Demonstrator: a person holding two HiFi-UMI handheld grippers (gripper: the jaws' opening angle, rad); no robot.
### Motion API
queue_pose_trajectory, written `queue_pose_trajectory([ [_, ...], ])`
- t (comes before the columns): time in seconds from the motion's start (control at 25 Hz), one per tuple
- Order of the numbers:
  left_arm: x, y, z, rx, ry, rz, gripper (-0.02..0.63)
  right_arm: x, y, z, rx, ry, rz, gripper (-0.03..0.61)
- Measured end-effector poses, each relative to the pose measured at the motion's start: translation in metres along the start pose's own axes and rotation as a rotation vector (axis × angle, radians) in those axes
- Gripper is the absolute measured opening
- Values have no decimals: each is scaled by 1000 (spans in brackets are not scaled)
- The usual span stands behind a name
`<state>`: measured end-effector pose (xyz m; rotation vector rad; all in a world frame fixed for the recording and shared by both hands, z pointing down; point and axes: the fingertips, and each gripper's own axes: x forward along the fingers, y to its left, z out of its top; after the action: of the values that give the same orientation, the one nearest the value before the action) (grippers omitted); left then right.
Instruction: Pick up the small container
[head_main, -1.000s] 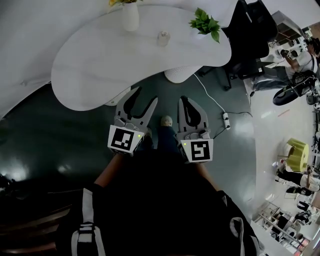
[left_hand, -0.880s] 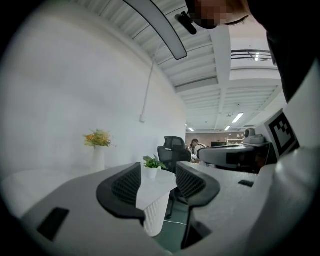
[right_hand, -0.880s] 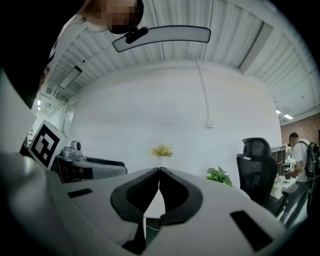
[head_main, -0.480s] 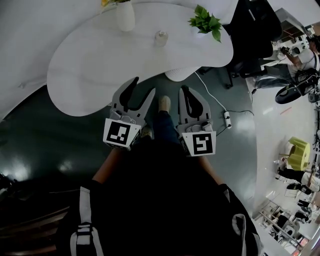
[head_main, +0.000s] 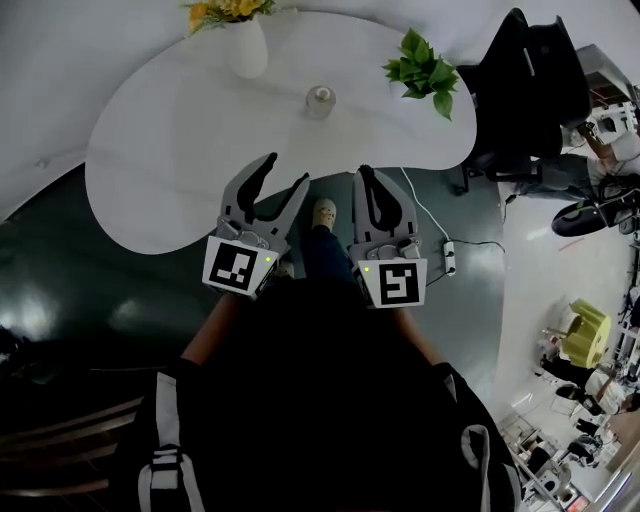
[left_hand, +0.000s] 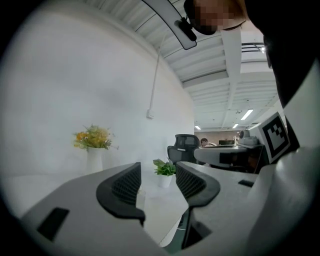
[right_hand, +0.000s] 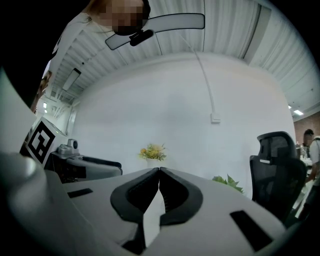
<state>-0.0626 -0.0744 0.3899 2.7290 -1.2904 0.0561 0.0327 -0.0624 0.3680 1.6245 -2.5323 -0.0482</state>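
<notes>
There is one big white table (head_main: 180, 140) with a curvy edge. It stands on a dark, shiny floor (head_main: 60, 290). A black office chair (head_main: 530, 90) stands at the table's right end.

There are two grippers, both held out low, near the table's front edge. The left gripper (head_main: 285, 172) has its jaws apart with nothing between them. The right gripper (head_main: 364, 172) has its jaws pressed together at the tips, and it holds nothing.

Three things stand on the table. There is one white vase (head_main: 247, 48) with yellow flowers, one green potted plant (head_main: 424, 70) and one small container (head_main: 319, 100). The small container stands between the vase and the plant, on the far side of the table from the grippers, and neither gripper touches it. Nothing stands between it and them.

The head view alone shows the small container clearly. It also shows a white power strip (head_main: 447, 258) with its cable on the floor, and the person's shoe (head_main: 325, 211) between the grippers.

In the left gripper view, the plant (left_hand: 164, 169) shows far off in the gap between the open jaws, and the vase (left_hand: 94, 159) is off to the left. In the right gripper view, the flowers (right_hand: 153, 151) stand just above the closed tips, and the chair (right_hand: 277, 165) is at the right.
</notes>
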Motion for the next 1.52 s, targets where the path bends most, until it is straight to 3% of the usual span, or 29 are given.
queue_pose_trajectory([
  [0.32,69,11,0,-20,40,44,222,54,-54,-13,-16,31,89,23],
  [0.48,98,16,2,-4,18,63,222,75,-69,-23,-15,52,160,23],
  [0.72,123,25,-9,-28,67,109,227,98,-82,-35,-17,66,241,23],
  [1.16,146,47,-25,-17,90,113,229,125,-86,-45,-22,83,255,23],
  [1.52,161,60,-45,-19,152,56,242,140,-86,-54,-10,118,222,23],
])
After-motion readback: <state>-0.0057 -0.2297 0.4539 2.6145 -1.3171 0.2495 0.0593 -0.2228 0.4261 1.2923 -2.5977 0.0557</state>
